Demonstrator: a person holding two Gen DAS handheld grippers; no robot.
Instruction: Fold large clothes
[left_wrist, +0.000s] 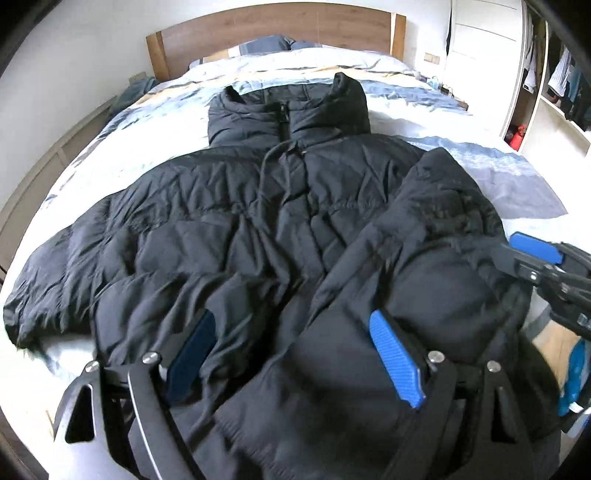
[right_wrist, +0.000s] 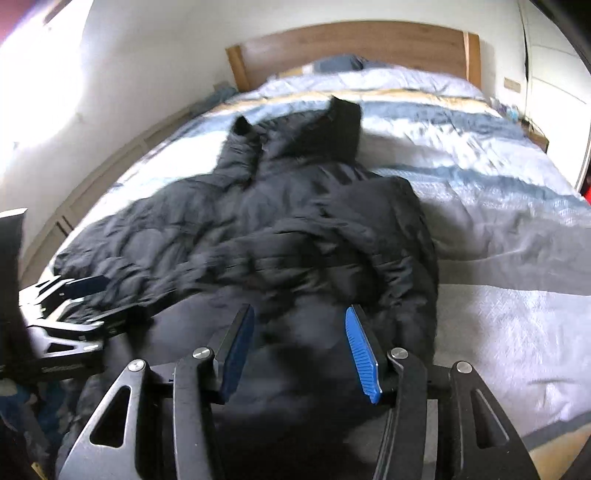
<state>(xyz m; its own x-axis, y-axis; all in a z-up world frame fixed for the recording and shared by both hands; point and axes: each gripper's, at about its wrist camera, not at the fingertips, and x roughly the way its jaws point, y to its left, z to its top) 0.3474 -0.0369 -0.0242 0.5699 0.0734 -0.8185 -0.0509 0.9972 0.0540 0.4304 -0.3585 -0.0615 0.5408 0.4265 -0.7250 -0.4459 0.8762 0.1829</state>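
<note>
1. A black puffer jacket (left_wrist: 236, 236) lies front-up on a bed (left_wrist: 517, 173), its zipped collar toward the wooden headboard (left_wrist: 273, 29) and its hem at the near edge.

2. One sleeve (left_wrist: 443, 206) is folded in over the jacket's body on the right of the left wrist view; the other sleeve (left_wrist: 48, 288) stretches flat toward the left edge of the bed.

3. The left gripper (left_wrist: 291, 354) hangs low over the hem, its blue-padded fingers (left_wrist: 395, 362) spread wide, with jacket fabric bunched between them. Whether the pads press on the cloth cannot be told.

4. The right gripper (right_wrist: 301, 350) hovers over the folded-in side of the jacket, fingers about half apart, dark fabric lying under the gap; nothing visibly pinched.

5. The bed carries a quilt (right_wrist: 498, 206) banded in pale blue, white and tan, with pillows (left_wrist: 273, 44) at the headboard.

6. An open wardrobe (left_wrist: 554, 85) with hanging clothes stands on the right of the left wrist view.
</note>
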